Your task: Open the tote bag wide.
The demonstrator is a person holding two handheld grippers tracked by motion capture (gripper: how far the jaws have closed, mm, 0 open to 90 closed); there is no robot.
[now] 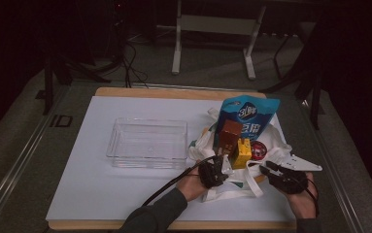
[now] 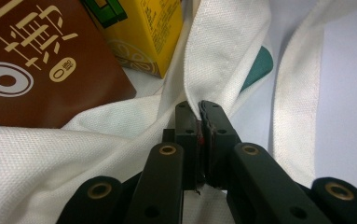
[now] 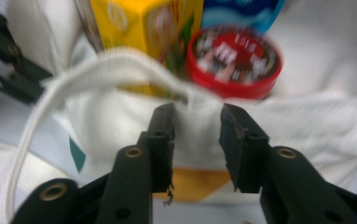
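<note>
Tote bag (image 1: 232,187) lies flat, mouth toward the person; left gripper (image 2: 200,108) clamps its rim; right gripper (image 3: 197,116) stands apart around the fabric edge.

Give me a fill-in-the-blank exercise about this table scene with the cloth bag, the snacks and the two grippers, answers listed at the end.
1. The left gripper has its jaws shut on the fabric of the white cloth ____.
2. The right gripper has its jaws ____, with white fabric between them.
3. Left of the white cloth tote bag stands a clear plastic rectangular ____, with nothing in it.
4. The round tin beside the yellow carton has a ____ rim.

Missing words: bag; open; tray; red
</note>
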